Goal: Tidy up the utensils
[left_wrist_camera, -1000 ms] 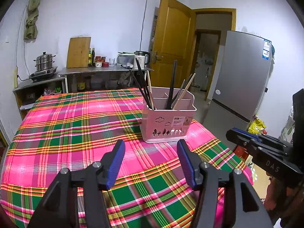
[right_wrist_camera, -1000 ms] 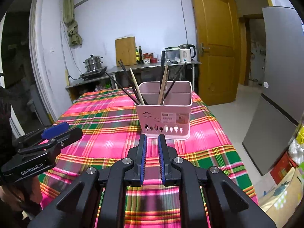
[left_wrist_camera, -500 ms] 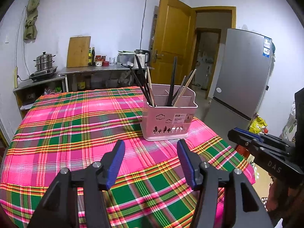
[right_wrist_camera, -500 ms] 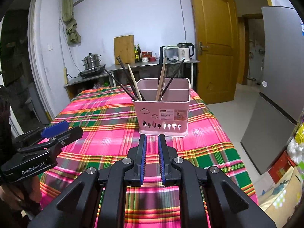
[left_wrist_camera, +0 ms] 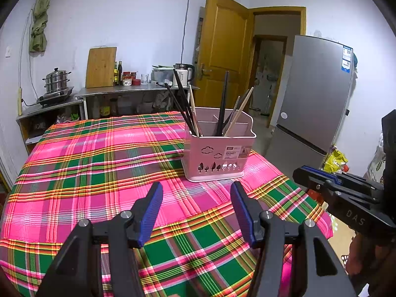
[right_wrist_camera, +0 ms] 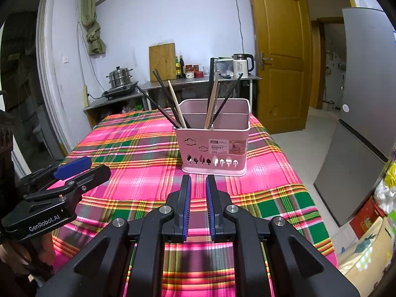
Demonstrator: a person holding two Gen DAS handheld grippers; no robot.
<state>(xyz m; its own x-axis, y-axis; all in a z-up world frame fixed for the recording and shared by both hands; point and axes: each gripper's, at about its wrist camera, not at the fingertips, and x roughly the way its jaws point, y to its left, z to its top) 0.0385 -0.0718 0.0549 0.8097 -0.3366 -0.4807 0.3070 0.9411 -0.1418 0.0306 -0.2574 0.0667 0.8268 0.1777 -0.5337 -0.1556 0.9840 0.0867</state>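
Observation:
A pink utensil basket point(left_wrist_camera: 217, 157) stands on the plaid tablecloth point(left_wrist_camera: 99, 168); it also shows in the right wrist view point(right_wrist_camera: 214, 148). Several black and wooden chopsticks point(left_wrist_camera: 190, 109) stand in its compartments, leaning outward. My left gripper point(left_wrist_camera: 196, 212) is open and empty, above the cloth in front of the basket. My right gripper point(right_wrist_camera: 198, 198) has its jaws nearly together with nothing between them, just in front of the basket. Each gripper shows in the other's view, the right one in the left wrist view point(left_wrist_camera: 341, 198) and the left one in the right wrist view point(right_wrist_camera: 59, 193).
A grey fridge point(left_wrist_camera: 319, 94) stands right of the table, beside an open wooden door point(left_wrist_camera: 222, 54). A metal counter point(left_wrist_camera: 128, 91) at the back wall holds a cutting board, bottles, a kettle and a steamer pot point(left_wrist_camera: 57, 81). The table's right edge point(right_wrist_camera: 314, 198) drops to the floor.
Both grippers have drawn slightly back from the basket. The right gripper's jaws have parted a little. The basket and chopsticks have not moved.

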